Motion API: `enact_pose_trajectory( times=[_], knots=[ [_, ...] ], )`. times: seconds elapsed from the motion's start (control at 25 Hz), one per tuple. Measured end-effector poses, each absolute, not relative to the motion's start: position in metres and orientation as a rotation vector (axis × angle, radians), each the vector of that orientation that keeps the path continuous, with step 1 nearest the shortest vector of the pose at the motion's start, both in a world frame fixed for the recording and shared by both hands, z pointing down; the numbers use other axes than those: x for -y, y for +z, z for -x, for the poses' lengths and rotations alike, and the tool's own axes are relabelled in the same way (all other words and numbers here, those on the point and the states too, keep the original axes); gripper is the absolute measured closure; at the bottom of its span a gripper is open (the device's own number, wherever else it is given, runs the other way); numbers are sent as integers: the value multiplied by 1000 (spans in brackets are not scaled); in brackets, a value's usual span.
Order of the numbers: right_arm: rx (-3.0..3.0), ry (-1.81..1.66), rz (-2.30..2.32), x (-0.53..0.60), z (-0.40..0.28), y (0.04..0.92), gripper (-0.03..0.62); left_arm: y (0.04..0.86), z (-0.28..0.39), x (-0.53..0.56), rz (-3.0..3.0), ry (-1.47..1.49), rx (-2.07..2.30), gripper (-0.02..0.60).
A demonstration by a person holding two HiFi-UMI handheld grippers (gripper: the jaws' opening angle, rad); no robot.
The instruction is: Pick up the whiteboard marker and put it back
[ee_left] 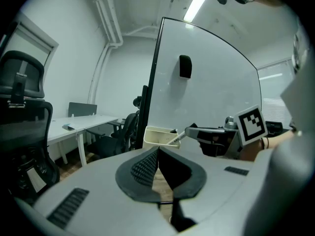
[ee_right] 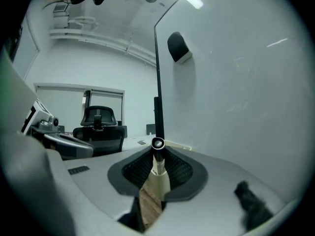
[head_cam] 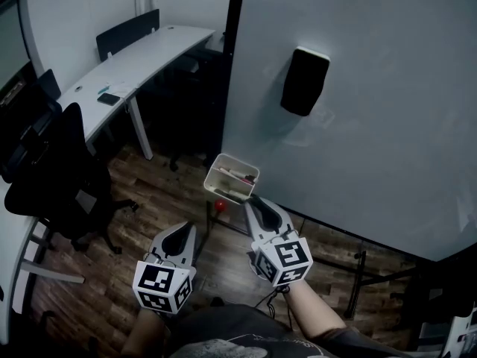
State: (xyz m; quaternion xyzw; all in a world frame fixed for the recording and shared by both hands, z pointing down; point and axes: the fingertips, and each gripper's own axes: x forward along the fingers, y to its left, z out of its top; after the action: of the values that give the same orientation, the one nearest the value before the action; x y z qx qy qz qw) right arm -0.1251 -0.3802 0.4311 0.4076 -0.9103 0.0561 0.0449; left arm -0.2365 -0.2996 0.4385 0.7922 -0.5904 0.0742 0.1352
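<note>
1. The right gripper (ee_right: 157, 150) has its jaws clamped on the slim white whiteboard marker with a black cap (ee_right: 157, 143), seen end-on at 12 o'clock.
2. The left gripper (ee_left: 157, 150) has its jaws pressed together with nothing between them.
3. In the head view the right jaws' tips reach the 5 o'clock corner of the cream plastic tray (head_cam: 217, 171).
4. The tray hangs at the lower left edge of the large white whiteboard (head_cam: 380, 133), with the black eraser (head_cam: 304, 80) at its 1 o'clock.
5. Bare brown wooden floor (head_cam: 141, 230) lies at the grippers' 9 o'clock. The black office chair (head_cam: 63, 174) and the long white desk (head_cam: 138, 62) stand well apart.
6. Only the left gripper view shows the marker side-on, jutting towards the tray.
</note>
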Motion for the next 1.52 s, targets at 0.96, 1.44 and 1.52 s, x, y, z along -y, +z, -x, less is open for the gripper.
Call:
enact_pose_trajectory(
  times=[0.96, 1.44, 1.52],
  knots=[
    [2941, 17, -1141, 282, 34, 357, 513, 390, 142, 223, -2355, 163, 1798, 568],
    [2937, 50, -1073, 198, -11, 368, 513, 389, 93, 144, -2332, 132, 1838, 568],
    [2934, 58, -1067, 185, -19, 371, 513, 389, 85, 132, -2329, 130, 1841, 568]
  ],
)
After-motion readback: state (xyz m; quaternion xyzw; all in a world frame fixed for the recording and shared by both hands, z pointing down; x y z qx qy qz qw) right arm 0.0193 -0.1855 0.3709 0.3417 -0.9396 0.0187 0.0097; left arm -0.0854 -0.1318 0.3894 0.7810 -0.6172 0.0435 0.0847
